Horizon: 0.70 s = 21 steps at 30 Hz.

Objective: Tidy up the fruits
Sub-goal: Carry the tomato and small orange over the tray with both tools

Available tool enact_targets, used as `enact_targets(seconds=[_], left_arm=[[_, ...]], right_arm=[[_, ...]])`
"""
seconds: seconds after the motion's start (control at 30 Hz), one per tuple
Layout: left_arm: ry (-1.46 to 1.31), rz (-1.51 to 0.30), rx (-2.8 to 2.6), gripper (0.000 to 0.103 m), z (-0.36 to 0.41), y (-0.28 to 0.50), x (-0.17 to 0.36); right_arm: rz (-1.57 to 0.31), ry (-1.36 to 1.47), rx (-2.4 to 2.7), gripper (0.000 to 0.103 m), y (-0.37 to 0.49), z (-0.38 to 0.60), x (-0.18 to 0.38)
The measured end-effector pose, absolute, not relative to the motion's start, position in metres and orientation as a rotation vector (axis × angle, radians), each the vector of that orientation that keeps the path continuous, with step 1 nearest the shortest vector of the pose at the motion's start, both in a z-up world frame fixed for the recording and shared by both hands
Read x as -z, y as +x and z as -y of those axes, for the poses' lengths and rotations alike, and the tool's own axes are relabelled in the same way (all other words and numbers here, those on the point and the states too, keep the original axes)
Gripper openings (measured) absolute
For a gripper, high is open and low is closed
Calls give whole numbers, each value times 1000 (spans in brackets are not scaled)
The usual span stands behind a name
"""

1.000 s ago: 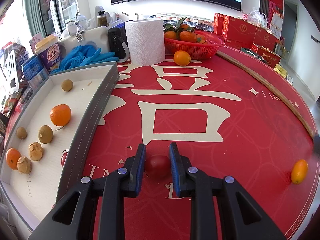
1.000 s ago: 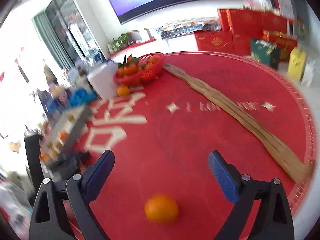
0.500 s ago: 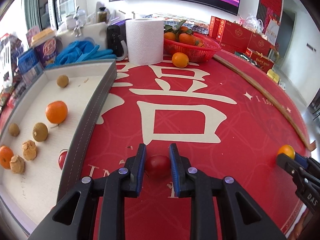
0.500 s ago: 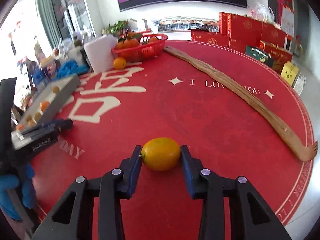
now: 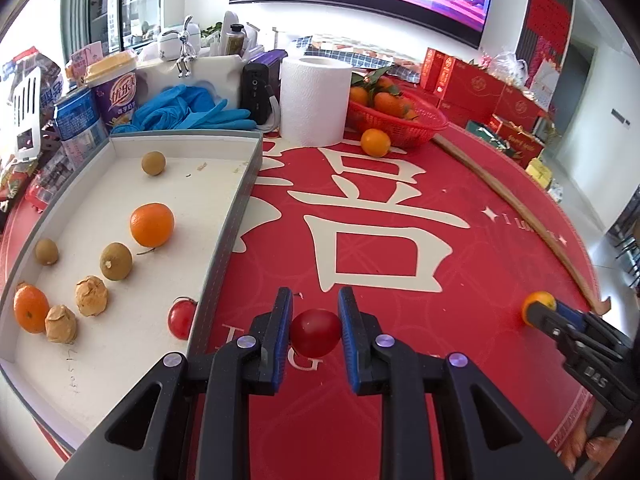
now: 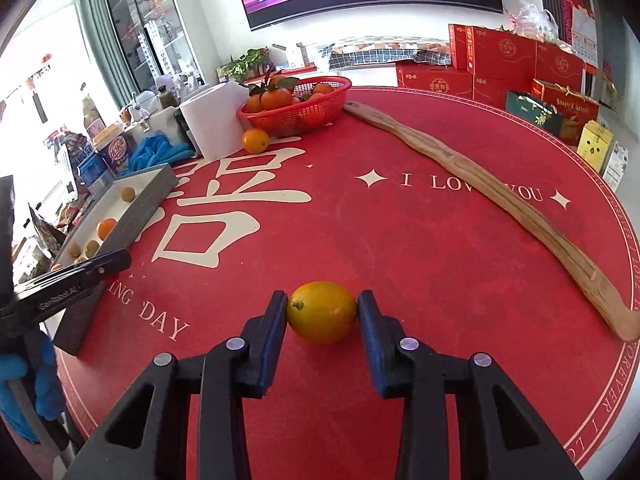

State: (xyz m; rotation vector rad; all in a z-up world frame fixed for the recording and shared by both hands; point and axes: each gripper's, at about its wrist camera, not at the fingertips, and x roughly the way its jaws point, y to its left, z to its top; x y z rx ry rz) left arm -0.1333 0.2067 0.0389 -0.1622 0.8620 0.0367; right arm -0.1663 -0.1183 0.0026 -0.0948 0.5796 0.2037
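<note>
My left gripper [image 5: 314,330] is shut on a small red tomato [image 5: 315,333], just right of the white tray [image 5: 224,240]. The tray holds oranges [image 5: 152,225], brown longans [image 5: 116,261], husked fruits [image 5: 92,295] and another red tomato [image 5: 181,318]. My right gripper [image 6: 322,314] is shut on a yellow-orange kumquat [image 6: 322,312] on the red tablecloth; it also shows in the left wrist view [image 5: 538,304] at the far right.
A red basket of tangerines [image 6: 296,106] stands at the back with a loose orange [image 6: 255,140] in front. A paper roll [image 5: 314,100], blue gloves [image 5: 192,110] and cups sit behind the tray. A long wooden strip [image 6: 500,200] runs along the right.
My right gripper closed on the kumquat after approaching it open. My left gripper, shut on the tomato, has lifted slightly; the view has tilted.
</note>
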Motion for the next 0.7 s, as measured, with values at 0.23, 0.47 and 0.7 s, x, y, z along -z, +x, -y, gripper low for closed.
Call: enact_targets(seconds=[0.23, 0.47, 0.7], left_arm=[[-125, -838, 0, 26, -210, -150, -46], [-122, -850, 2, 26, -207, -156, -45], [-117, -863, -42, 26, -212, -152, -51]], right_arm=[[-597, -103, -194, 38, -163, 117, 3], [-604, -96, -209, 37, -161, 116, 2], [-605, -100, -238, 36, -160, 109, -8]])
